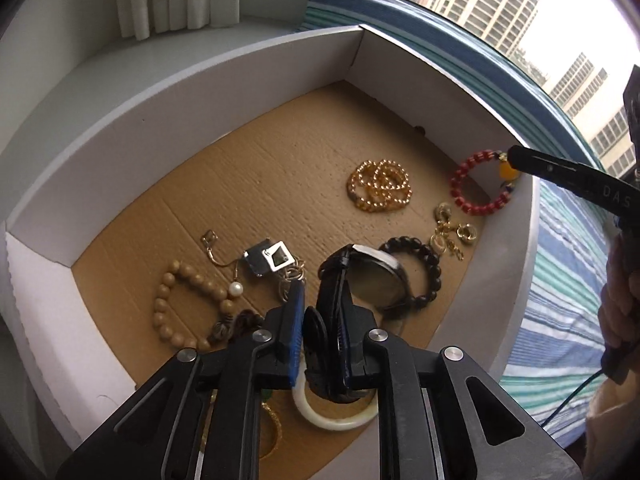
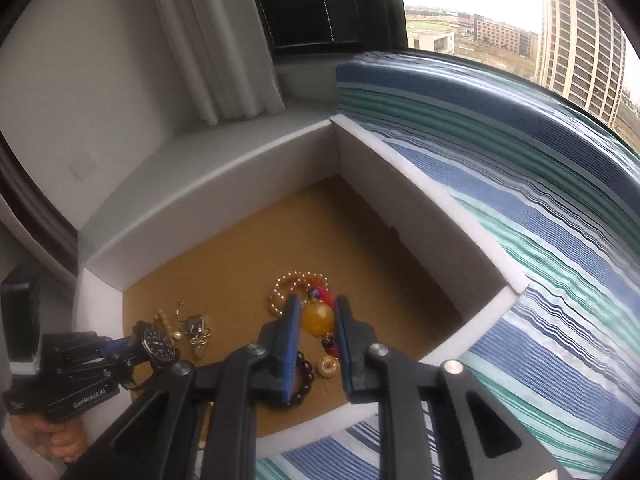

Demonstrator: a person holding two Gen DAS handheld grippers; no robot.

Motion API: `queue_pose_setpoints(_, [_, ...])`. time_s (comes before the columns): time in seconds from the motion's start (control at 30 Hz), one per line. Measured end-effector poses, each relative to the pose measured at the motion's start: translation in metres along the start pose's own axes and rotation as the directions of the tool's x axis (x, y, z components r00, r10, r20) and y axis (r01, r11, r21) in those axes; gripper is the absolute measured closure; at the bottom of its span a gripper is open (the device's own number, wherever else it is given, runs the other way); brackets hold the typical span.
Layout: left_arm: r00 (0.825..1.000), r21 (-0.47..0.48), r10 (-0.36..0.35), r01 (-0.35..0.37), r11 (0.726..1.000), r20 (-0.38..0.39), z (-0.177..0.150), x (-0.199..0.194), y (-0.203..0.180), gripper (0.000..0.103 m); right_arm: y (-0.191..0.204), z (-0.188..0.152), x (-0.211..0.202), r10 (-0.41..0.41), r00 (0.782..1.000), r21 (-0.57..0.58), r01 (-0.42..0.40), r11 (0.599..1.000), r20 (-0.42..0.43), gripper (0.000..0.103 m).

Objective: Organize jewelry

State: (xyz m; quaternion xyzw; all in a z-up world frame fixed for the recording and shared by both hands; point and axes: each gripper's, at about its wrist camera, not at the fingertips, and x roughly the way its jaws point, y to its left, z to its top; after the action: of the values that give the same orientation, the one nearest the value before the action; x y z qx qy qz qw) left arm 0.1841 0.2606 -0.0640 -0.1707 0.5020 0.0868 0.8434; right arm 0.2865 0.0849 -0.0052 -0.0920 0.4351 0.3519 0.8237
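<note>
A white-walled box with a brown cardboard floor (image 1: 280, 168) holds the jewelry. My left gripper (image 1: 322, 300) is shut on the strap of a black watch (image 1: 376, 280) and holds it above the floor; it also shows in the right wrist view (image 2: 158, 344). My right gripper (image 2: 318, 320) is shut on the amber bead of a red bead bracelet (image 2: 318, 318), which hangs over the box's right side (image 1: 472, 188). A gold bead bracelet (image 1: 380, 186), a dark bead bracelet (image 1: 430, 268), a tan bead bracelet (image 1: 172, 304), a white bangle (image 1: 332, 418), gold earrings (image 1: 452, 232) and a pendant necklace (image 1: 266, 262) lie on the floor.
The box sits on a blue, green and white striped cloth (image 2: 560, 280) beside a window with tall buildings outside. A white curtain (image 2: 216, 48) and a white sill (image 1: 80, 68) are behind the box. The far half of the box floor is bare cardboard.
</note>
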Motion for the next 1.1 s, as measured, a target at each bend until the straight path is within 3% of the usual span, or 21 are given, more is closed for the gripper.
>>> queue_pose_setpoints(0.03, [1.0,0.01,0.006,-0.006,1.0,0.014,-0.002,-0.001,-0.003,0.079,0.0,-0.001,0.004,0.005,1.0,0.007,-0.005,1.0,-0.009,0.083])
queue_pose_setpoints(0.1, [0.998,0.025,0.032,-0.034,0.999,0.054,-0.007,-0.01,-0.007,0.048,0.0,-0.005,0.004,0.021,1.0,0.03,-0.02,0.999,-0.007,0.072])
queue_pose_setpoints(0.13, [0.995,0.022,0.054,-0.056,0.998,0.085,-0.009,-0.016,-0.009,0.027,0.002,-0.007,0.002,0.028,1.0,0.035,-0.028,0.999,0.0,0.061])
queue_pose_setpoints(0.17, [0.99,0.019,0.079,-0.082,0.996,0.12,-0.012,-0.023,-0.01,0.018,0.004,-0.009,-0.001,0.032,0.999,0.03,-0.032,0.999,0.007,0.059])
queue_pose_setpoints(0.27, [0.966,0.0,0.156,-0.16,0.987,0.204,-0.017,-0.045,-0.011,0.007,0.015,-0.016,-0.014,0.026,0.999,-0.004,-0.026,1.0,0.031,0.051])
queue_pose_setpoints(0.43, [0.914,-0.033,0.28,-0.283,0.959,0.294,-0.024,-0.071,-0.015,0.001,0.035,-0.031,-0.035,0.025,0.997,-0.058,-0.021,0.998,0.075,0.039])
queue_pose_setpoints(0.5, [0.903,-0.041,0.3,-0.302,0.952,0.306,-0.028,-0.076,-0.015,0.001,0.045,-0.038,-0.041,0.02,0.996,-0.088,-0.013,0.996,0.087,0.033])
queue_pose_setpoints(0.67, [0.876,-0.075,0.364,-0.36,0.93,0.317,-0.035,-0.088,-0.014,0.001,0.062,-0.049,-0.045,0.013,0.997,-0.128,-0.002,0.992,0.081,0.027])
queue_pose_setpoints(0.87, [0.825,-0.103,0.451,-0.444,0.89,0.34,-0.043,-0.096,-0.018,0.001,0.065,-0.058,-0.049,-0.012,0.997,-0.125,0.022,0.992,0.079,0.027])
queue_pose_setpoints(0.9, [0.829,-0.114,0.449,-0.437,0.892,0.333,-0.043,-0.097,-0.017,0.001,0.065,-0.059,-0.049,-0.016,0.997,-0.122,0.025,0.992,0.074,0.027])
queue_pose_setpoints(1.03, [0.881,-0.135,0.39,-0.367,0.92,0.266,-0.043,-0.105,-0.008,0.001,0.066,-0.062,-0.053,-0.057,0.995,-0.13,0.067,0.989,0.078,0.02])
queue_pose_setpoints(1.1, [0.892,-0.165,0.363,-0.328,0.93,0.27,-0.044,-0.11,-0.003,0.001,0.069,-0.062,-0.056,-0.081,0.992,-0.146,0.095,0.985,0.095,0.02])
